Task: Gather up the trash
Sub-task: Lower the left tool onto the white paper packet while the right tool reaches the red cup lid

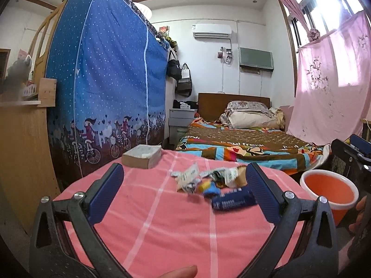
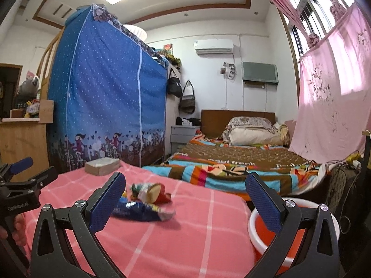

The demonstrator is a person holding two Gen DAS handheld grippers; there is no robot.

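On the pink-clothed surface (image 1: 162,231), wrappers (image 1: 208,180) are waiting mid-surface; both tools, left tool (image 1: 184,192) and right tool (image 2: 185,206), are hovering spread, empty, likely approaching; next, pinching one.

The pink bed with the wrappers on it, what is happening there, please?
A person holds a two-finger gripper in each hand over the pink checked bedcover. The left gripper and the right gripper are both open and hold nothing. A pile of wrappers with a dark blue snack packet lies on the cover, untouched. An orange bucket with a white rim waits beside the bed, apparently empty.
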